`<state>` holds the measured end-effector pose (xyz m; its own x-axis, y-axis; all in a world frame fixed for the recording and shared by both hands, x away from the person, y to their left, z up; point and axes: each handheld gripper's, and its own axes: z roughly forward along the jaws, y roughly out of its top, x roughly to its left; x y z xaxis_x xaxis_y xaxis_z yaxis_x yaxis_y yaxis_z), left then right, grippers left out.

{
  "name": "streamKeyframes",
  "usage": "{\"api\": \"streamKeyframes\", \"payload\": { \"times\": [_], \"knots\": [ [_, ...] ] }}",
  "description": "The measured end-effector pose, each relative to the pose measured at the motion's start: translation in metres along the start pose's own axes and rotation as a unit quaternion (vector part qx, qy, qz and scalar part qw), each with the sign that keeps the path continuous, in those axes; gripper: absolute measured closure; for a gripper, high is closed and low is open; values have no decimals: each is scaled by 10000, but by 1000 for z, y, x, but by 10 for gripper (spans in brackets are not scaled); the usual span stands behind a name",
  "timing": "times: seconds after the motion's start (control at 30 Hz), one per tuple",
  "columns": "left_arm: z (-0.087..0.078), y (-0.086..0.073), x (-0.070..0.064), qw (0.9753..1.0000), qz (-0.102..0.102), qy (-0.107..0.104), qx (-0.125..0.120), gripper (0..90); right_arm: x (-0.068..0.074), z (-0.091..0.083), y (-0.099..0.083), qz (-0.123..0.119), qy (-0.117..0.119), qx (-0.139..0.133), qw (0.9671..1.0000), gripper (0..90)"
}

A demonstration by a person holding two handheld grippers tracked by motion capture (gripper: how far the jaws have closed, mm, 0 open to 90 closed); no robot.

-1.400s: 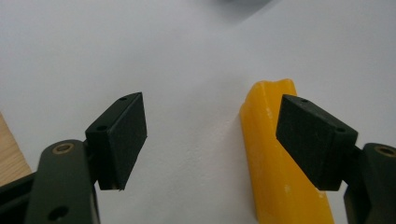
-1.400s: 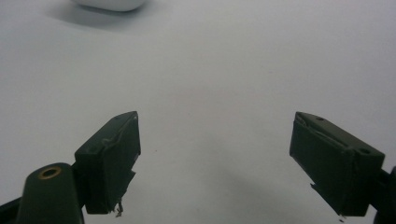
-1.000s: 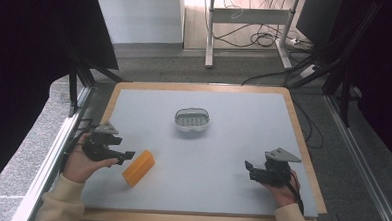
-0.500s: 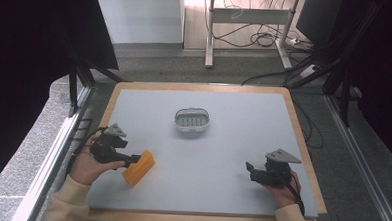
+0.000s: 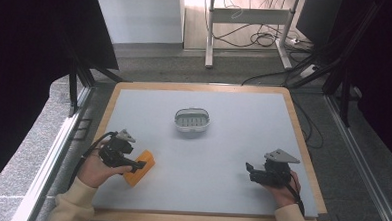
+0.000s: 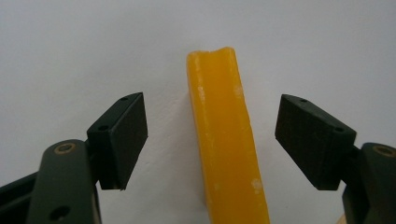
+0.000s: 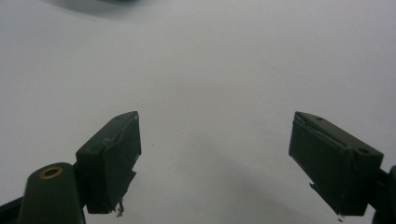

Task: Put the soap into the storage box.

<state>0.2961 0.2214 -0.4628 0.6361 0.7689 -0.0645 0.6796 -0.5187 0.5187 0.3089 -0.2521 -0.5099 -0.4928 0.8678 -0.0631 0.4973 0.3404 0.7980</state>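
At the table's [image 5: 284,114] near-left corner, the left gripper [image 5: 140,164] is held low over an orange bar [image 5: 142,169], which lies flat on the grey top, its long side slanting away from the near edge. In the left gripper view the bar [image 6: 224,140] is seen running lengthwise between the two jaws, which are spread wide on either side of it; bare surface is visible between each pad and the bar, so nothing is pinched yet, and the bar's far end reaches past the jaw tips. Farther back, near the middle of the table, a small grey basket [image 5: 192,120] is set well apart from the bar. At the near-right, the right gripper [image 5: 248,168] is held by a hand just above the surface, pointed leftward. In the right gripper view its jaws are also spread wide, with plain grey tabletop [image 7: 210,70] between them.
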Motion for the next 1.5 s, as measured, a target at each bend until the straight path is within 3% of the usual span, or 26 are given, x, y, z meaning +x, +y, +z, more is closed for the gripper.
{"api": "streamKeyframes", "payload": {
  "times": [0.17, 0.37, 0.53, 0.7, 0.87, 1.0, 1.23, 1.5],
  "knots": [
    [7, 0, -3, 9999, 16, -12, 150, 289, 1, 1, 0, -54, -46, 25, 10000, 172],
    [16, 1, -7, 9995, -68, 129, 278, 316, 1, 1, 0, -43, -11, 21, 10000, 172],
    [29, 2, -11, 9980, -119, 249, 562, 329, 0, 2, -1, -70, -52, 65, 9999, 172],
    [34, 3, -14, 9972, -150, 284, 677, 357, 0, 3, -1, -57, -97, 114, 9999, 171],
    [41, 1, -15, 9962, -122, 216, 829, 487, 1, 3, -1, -141, -164, 129, 9997, 172],
    [42, 0, -13, 9962, -121, 242, 822, 593, 2, 3, -1, -148, -168, 174, 9996, 171],
    [41, 0, -14, 9965, -105, 238, 788, 612, 2, 3, -1, -220, -288, 99, 9993, 171],
    [25, 2, -12, 9988, -71, 127, 464, 615, 2, 2, -1, -204, -293, 66, 9993, 171]
  ]
}}
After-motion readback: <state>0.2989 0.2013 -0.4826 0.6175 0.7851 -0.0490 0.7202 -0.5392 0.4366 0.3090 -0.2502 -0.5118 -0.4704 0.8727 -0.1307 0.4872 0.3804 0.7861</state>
